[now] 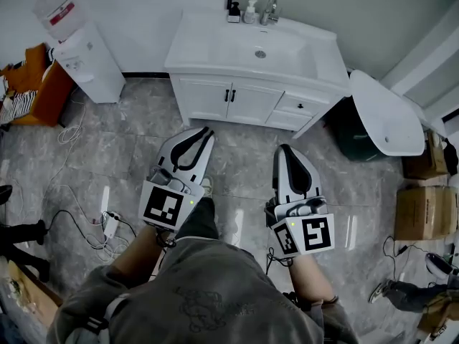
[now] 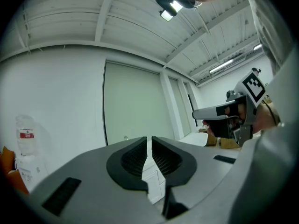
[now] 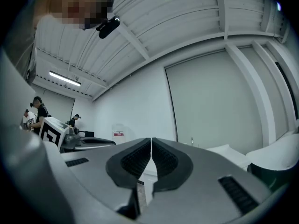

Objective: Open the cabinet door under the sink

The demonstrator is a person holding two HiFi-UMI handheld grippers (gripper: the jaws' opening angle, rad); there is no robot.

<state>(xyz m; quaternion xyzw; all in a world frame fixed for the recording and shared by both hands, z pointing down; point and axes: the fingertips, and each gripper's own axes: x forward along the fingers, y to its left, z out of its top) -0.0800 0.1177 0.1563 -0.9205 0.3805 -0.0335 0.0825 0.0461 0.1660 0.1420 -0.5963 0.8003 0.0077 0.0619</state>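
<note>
**Both claws closed, short of the cabinet**

Hard to see: in the left gripper view my own jaws cover nearly all of the vanity. Only a sliver of white door panel (image 2: 153, 178) shows through the gap below the pads. The right gripper view is the same, and the door handles can't be made out in either. My torso cuts off the floor right under me in the head view.

Left claw (image 1: 206, 130): jaws pressed together, nothing between them. Right claw (image 1: 282, 149): also closed and empty.

The cabinet doors (image 1: 228, 100) are shut under the sink (image 1: 259, 49), with two black handles (image 1: 229, 95) side by side at the centre seam. The left claw tip is near the doors, just below the seam and not touching. The right claw tip is further back, below the drawer (image 1: 297, 107) side.

Room: white tabletop (image 1: 201, 45) with bottles (image 1: 249, 11) and a faucet (image 1: 270, 9) at the back. Grey marbled tile floor (image 1: 129, 145), water dispenser (image 1: 86, 59) left of the vanity, cables (image 1: 79, 224) on the floor at left, cardboard boxes (image 1: 423, 210) at right.
</note>
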